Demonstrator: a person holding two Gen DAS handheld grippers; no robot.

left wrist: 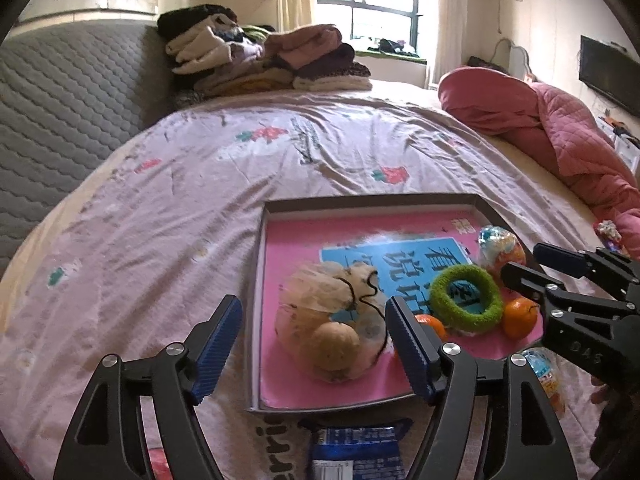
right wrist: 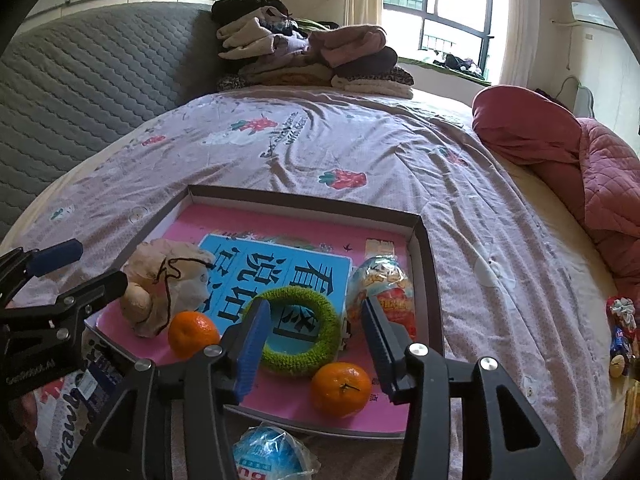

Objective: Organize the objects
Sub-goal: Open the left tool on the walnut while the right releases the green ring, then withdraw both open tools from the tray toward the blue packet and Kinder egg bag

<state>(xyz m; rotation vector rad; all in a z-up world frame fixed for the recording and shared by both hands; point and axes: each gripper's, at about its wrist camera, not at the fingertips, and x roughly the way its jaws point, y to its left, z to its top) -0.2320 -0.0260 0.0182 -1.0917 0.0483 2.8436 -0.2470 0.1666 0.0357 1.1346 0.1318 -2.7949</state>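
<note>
Two tangerines (right wrist: 341, 389), a green ring (right wrist: 296, 332), a mesh pouch (left wrist: 328, 324) and a snack packet (right wrist: 380, 284) lie gathered in the shallow box (right wrist: 430, 264) on the bed (right wrist: 500, 248). Left gripper (left wrist: 314, 348) and right gripper (right wrist: 316, 344) hover wide open and empty, probably between pickups.

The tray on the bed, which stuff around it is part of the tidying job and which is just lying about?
Part of the job:
tray
green ring
two oranges
cloth pouch
snack packets
blue packet

Just lying about:
folded clothes
pink quilt
grey headboard
</note>
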